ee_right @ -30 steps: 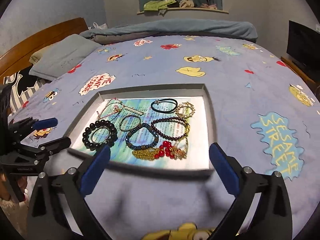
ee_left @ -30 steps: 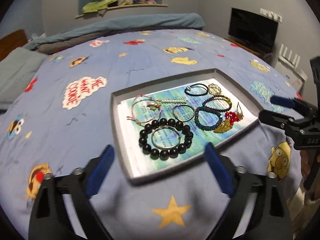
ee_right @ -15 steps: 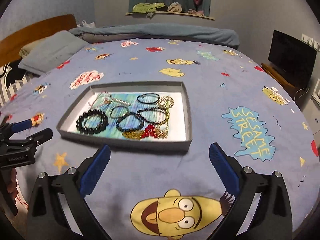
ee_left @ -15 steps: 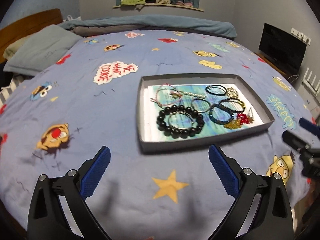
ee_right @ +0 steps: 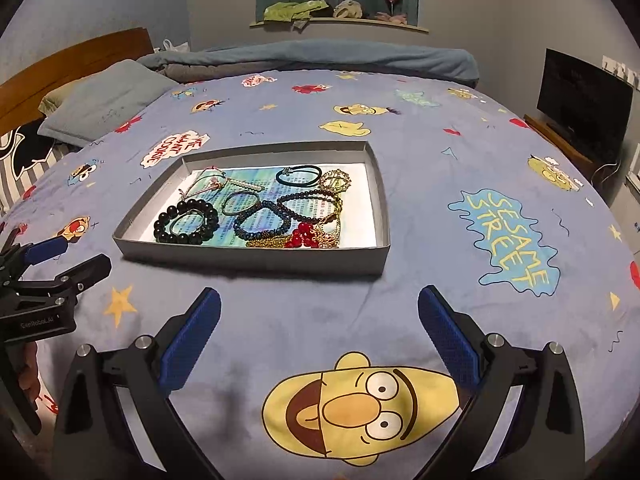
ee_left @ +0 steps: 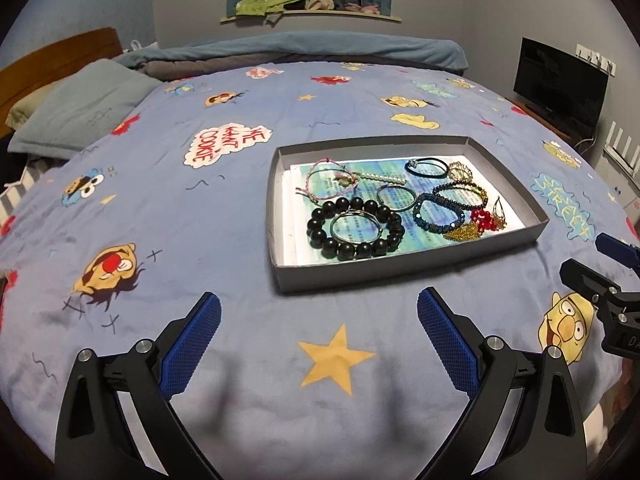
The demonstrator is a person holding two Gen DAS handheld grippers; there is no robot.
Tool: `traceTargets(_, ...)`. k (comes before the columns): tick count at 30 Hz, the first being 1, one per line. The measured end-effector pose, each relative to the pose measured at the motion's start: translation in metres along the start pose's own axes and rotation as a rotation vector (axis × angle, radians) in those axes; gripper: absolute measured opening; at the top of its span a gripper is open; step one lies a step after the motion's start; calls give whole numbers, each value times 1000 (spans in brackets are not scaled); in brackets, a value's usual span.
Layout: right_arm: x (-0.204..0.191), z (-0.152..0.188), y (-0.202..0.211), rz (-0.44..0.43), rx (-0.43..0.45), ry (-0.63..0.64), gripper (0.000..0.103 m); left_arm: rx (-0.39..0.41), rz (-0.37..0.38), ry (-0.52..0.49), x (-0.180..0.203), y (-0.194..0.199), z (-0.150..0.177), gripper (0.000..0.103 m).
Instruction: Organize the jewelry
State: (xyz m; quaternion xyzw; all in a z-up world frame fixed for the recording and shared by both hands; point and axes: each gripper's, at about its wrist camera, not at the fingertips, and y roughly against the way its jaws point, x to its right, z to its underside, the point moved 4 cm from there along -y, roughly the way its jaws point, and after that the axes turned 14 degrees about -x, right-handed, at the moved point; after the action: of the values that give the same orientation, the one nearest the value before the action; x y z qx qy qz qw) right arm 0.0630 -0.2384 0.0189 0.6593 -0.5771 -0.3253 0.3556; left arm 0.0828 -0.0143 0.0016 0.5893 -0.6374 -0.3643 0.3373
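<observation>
A shallow grey tray [ee_left: 280,276] lies on the bed and shows in the right wrist view too [ee_right: 256,264]. In it lie several pieces: a black bead bracelet [ee_left: 354,227], a pink cord bracelet [ee_left: 332,180], a dark blue bead bracelet [ee_left: 438,214], a black band [ee_left: 427,168] and a red and gold piece [ee_left: 482,220]. My left gripper [ee_left: 318,344] is open and empty, well short of the tray's near wall. My right gripper [ee_right: 318,344] is open and empty, also short of the tray [ee_right: 256,264].
The tray rests on a blue cartoon-print bedspread [ee_left: 180,216]. A grey pillow [ee_left: 80,112] and wooden headboard [ee_left: 52,56] are at the far left. A rolled blanket [ee_left: 320,48] lies along the far edge. A black TV [ee_left: 560,88] stands at the right.
Both grippers have drawn back from the tray, which now looks smaller and farther away. The jewelry has not moved. Both grippers stay open.
</observation>
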Motion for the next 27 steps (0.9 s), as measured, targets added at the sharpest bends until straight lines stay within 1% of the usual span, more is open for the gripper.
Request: traceTargets(27,-5,-1,3,-11,4,16,98,-6,12,-8,5,0,1,98)
